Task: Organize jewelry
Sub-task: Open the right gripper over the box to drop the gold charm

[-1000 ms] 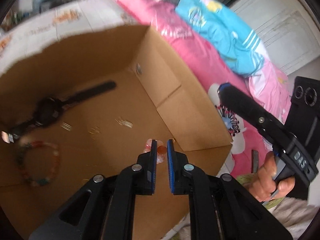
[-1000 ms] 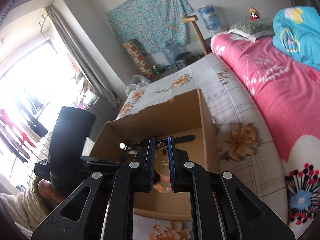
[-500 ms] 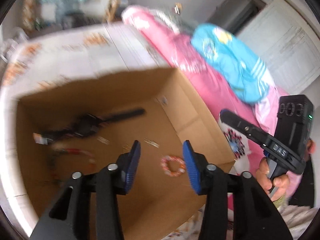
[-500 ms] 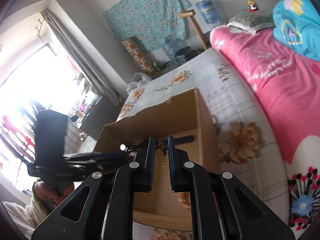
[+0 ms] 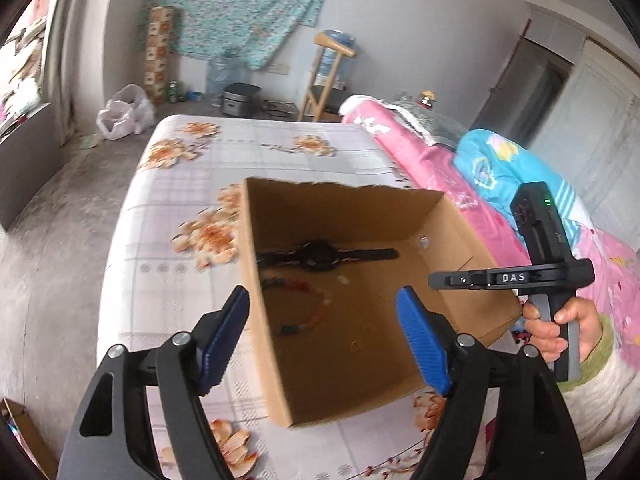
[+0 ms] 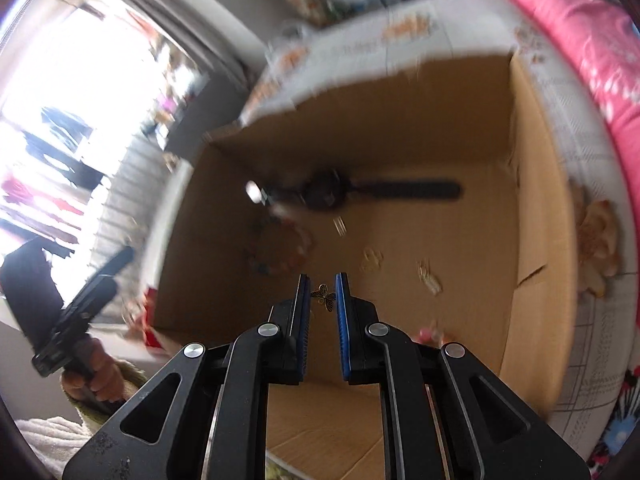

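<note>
An open cardboard box (image 5: 276, 360) stands on the flowered bed sheet. Inside lie a black watch (image 5: 320, 256), a beaded bracelet (image 5: 308, 322) and small gold pieces. My left gripper (image 5: 324, 340) is wide open and empty, raised above the box's near left corner. My right gripper (image 6: 322, 300) hangs over the box (image 6: 532, 200), its jaws narrowly apart with a small gold butterfly earring (image 6: 325, 298) between the pads. The watch (image 6: 332, 194), the bracelet (image 6: 280, 248) and gold pieces (image 6: 428, 278) show below it. The right gripper also shows in the left view (image 5: 434, 280).
A pink quilt (image 5: 420, 160) and a blue blanket (image 5: 504, 168) lie along the right of the bed. Beyond the bed are a wooden stool (image 5: 324, 76), water jugs and a white bag (image 5: 124, 116) on the floor. A bright window (image 6: 60, 120) is at left.
My left gripper opened, dropped a pink beaded ring into the box and pulled back up. My right gripper moved down over the box with the butterfly earring.
</note>
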The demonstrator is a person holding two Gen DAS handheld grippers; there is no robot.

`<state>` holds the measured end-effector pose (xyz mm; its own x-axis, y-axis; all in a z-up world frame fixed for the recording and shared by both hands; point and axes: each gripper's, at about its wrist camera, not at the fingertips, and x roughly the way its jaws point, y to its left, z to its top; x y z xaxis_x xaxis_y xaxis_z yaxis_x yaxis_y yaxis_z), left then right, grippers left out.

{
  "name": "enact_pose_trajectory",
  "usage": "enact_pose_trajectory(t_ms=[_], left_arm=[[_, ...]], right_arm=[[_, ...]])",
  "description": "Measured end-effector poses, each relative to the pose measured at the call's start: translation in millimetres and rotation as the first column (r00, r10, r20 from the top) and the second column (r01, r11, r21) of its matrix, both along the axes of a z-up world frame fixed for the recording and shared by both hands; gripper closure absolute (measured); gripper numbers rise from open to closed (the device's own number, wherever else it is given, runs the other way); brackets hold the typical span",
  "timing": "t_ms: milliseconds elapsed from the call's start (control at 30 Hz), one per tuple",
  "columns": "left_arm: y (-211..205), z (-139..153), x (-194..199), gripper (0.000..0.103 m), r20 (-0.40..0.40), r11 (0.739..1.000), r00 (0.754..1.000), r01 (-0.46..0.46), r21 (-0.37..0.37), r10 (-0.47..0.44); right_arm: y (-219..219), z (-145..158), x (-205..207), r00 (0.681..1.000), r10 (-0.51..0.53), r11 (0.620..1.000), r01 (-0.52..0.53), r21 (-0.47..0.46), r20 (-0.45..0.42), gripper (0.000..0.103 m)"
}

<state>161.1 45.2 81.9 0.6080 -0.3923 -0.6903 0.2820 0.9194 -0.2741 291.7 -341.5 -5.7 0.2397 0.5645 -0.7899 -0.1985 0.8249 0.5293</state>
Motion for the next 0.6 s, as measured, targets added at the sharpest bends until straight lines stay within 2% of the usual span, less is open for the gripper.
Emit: enact_pose_trajectory(t_ms=[133,367,467,600], left_arm=[[10.3,-10.0,-7.6,0.023,0.019,0.997,0.998,-0.062,0.052,0.061],[26.3,-17.8,-15.1,0.022,0.018,0.996,0.996,-0.088,0.031,0.087],[28.5,-19.9,-19.4,0.021,0.02,0.996,0.996,-0.088,0.022,0.088],[27.0,-21.5,-25.6,0.02,0.017,0.996,0.996,-0.088,0.017,0.088]], right_arm=[[10.8,-18.2,4.9,0.997,0.022,0.996,-0.028,-0.085,-0.077,0.089],[8.3,-20.4,0.5,0.998,-0.015,0.992,0.007,-0.13,-0.061,0.089],[1.1,-10.3,-3.6,0.998,-0.046,0.993,0.043,-0.112,-0.03,0.089],[-15.0,21.6,-22.4,0.99,-0.11,0.989,0.118,-0.085,0.092,0.087]])
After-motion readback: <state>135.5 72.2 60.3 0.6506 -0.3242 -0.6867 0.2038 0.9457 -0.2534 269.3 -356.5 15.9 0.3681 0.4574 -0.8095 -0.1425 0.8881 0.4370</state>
